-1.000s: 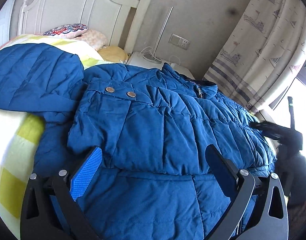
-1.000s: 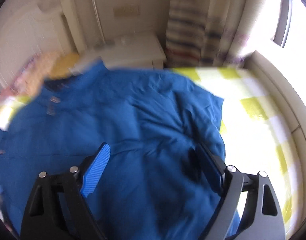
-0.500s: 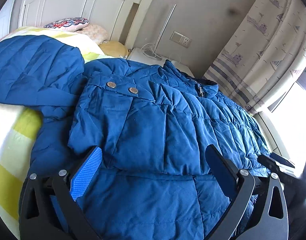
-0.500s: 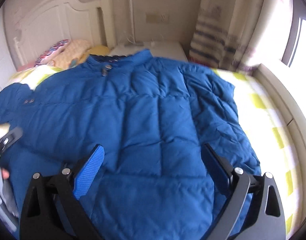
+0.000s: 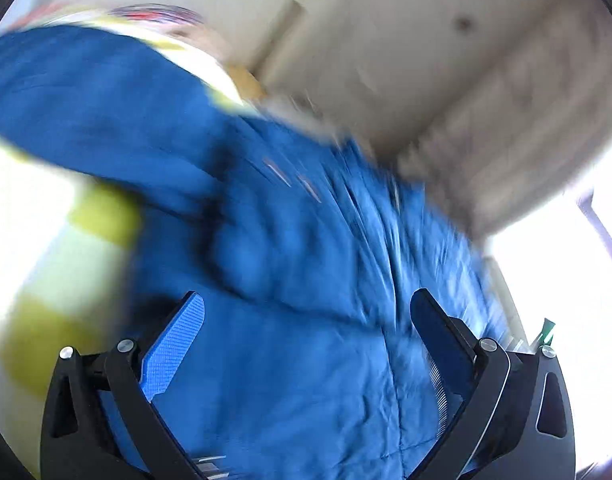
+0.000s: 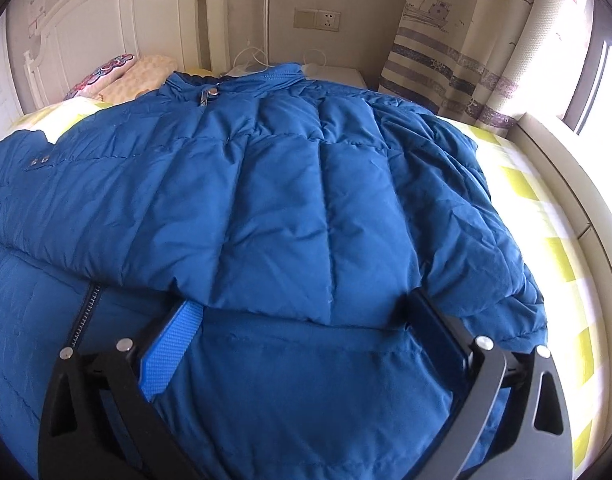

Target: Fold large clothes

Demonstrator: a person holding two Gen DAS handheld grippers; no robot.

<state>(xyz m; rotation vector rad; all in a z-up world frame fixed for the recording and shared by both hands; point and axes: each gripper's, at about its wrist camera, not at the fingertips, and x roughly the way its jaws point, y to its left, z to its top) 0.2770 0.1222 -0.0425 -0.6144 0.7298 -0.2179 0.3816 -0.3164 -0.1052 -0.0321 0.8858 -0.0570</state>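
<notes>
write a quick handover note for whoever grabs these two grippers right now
Left gripper: jaws wide apart, nothing between the pads; this view is blurred.
Right gripper: jaws wide apart, holding nothing, low over the folded edge.
Blue quilted puffer jacket: spread on the yellow-and-white checked bedsheet, collar toward the white headboard.
Done: upper part lies doubled over the lower part, zipper showing below the fold. One sleeve lies out to the side.
Left: fold in the sleeve, then fold smaller.

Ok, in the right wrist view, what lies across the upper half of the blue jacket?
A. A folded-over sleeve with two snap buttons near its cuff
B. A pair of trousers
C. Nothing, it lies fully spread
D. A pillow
A: the sleeve is folded across the blue jacket, with two snap buttons near its far left end.
</notes>
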